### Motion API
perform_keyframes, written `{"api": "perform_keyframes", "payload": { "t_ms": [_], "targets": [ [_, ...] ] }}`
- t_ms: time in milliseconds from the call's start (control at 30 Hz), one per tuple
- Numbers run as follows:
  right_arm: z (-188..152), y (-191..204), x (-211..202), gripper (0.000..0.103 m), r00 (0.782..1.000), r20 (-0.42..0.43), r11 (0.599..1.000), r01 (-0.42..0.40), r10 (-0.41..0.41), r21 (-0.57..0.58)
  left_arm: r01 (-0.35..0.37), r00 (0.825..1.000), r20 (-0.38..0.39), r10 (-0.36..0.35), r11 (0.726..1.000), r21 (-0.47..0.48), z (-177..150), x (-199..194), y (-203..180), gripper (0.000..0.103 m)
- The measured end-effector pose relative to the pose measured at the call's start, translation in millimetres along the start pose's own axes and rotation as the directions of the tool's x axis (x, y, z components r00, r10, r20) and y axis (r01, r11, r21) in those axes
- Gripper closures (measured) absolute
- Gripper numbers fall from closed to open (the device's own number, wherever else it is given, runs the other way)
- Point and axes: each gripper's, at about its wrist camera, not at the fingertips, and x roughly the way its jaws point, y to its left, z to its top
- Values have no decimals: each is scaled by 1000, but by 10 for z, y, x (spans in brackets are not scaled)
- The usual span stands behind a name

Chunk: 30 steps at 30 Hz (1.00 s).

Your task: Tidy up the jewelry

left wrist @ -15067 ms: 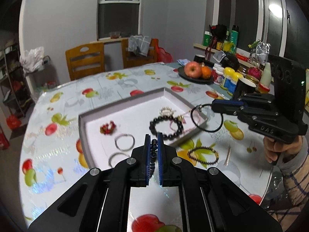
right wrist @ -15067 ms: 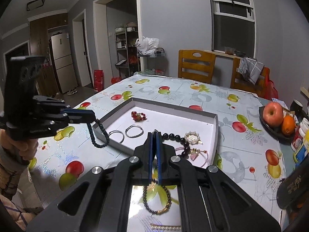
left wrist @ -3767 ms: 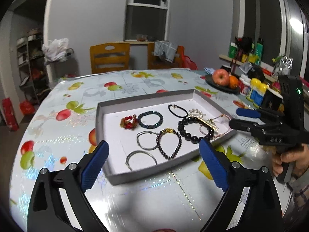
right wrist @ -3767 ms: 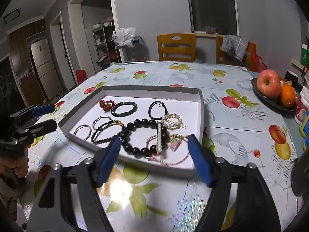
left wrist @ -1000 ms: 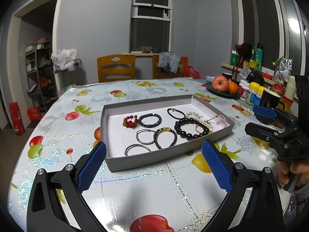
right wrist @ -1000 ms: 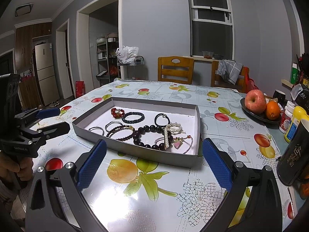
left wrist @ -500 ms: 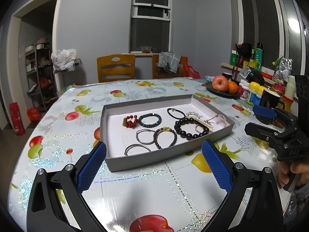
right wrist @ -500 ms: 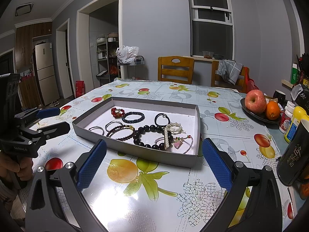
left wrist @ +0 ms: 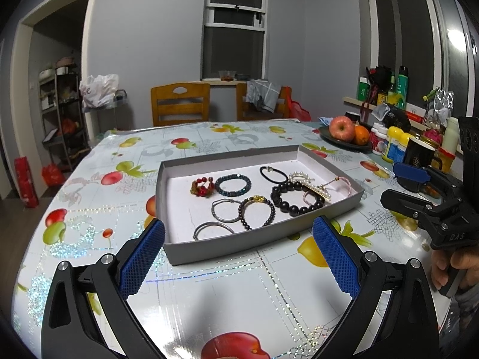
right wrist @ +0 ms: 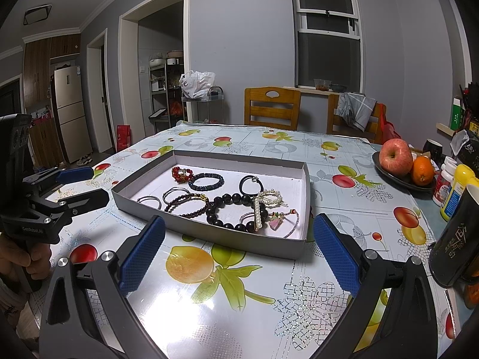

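Both of my hand-held grippers are empty now. The left hand-held gripper [left wrist: 238, 254] has its jaws spread wide, hovering over the tabletop [left wrist: 224, 299] just in front of the tray [left wrist: 344, 206]. The right hand-held gripper [right wrist: 239, 251] stands the same way — jaws apart, nothing between them, backed off from the tray's near wall.

What has changed: some seconds ago each gripper was clamped on a bracelet and loose pieces lay on the cloth beside the tray. In the last second nothing has shifted at all; both tools are parked.

All the jewelry I can see lies inside the tray:
- red bead cluster [left wrist: 201, 188] and dark blue bracelet [left wrist: 233, 182] at the back
- black hair tie [left wrist: 271, 173] beside them
- two silver rings [left wrist: 226, 209] toward the front left
- thin beaded bracelet [left wrist: 256, 211] in the middle
- big black bead bracelet [left wrist: 295, 199] with the pearl clip [left wrist: 311, 187] lying across it, and a pink cord [left wrist: 339, 183] at the right edge

I see no piece left on the tabletop, so I judge the sorting essentially done — unless the overlapped pile at the right needs separating.
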Motion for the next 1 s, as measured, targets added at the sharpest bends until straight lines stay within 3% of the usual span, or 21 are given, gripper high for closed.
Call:
{"api": "perform_keyframes", "payload": {
  "t_ms": [233,333,467,600,667,733,1000],
  "targets": [
    [-2,2,-3,6,1000,0,1000,0,0,0,2,1000,-8,-2,1000,-6,-21,26,20,5],
    [8,-2,9,6,1000,-5,1000,-1,1,2,22,996,-80,-24,999,-34,-55,131,105,5],
    [7,-46,43,6,999,-49,1000,-17,17,4,-28,990,-141,25,999,-22,-75,142,320,5],
    [-19,-153,5,6,998,-60,1000,21,-22,-9,-83,976,-207,74,996,-36,-83,97,709,5],
    [-37,-253,-11,6,997,-74,1000,30,-30,7,-134,968,-215,126,991,-22,-106,40,898,5],
    [-56,-324,-27,6,996,-79,999,32,-30,26,-146,968,-214,132,988,-50,-134,-21,1046,5],
    [-76,-346,-33,6,996,-82,999,43,-41,27,-130,980,-160,118,989,-65,-175,-131,1018,5]
  ]
}}
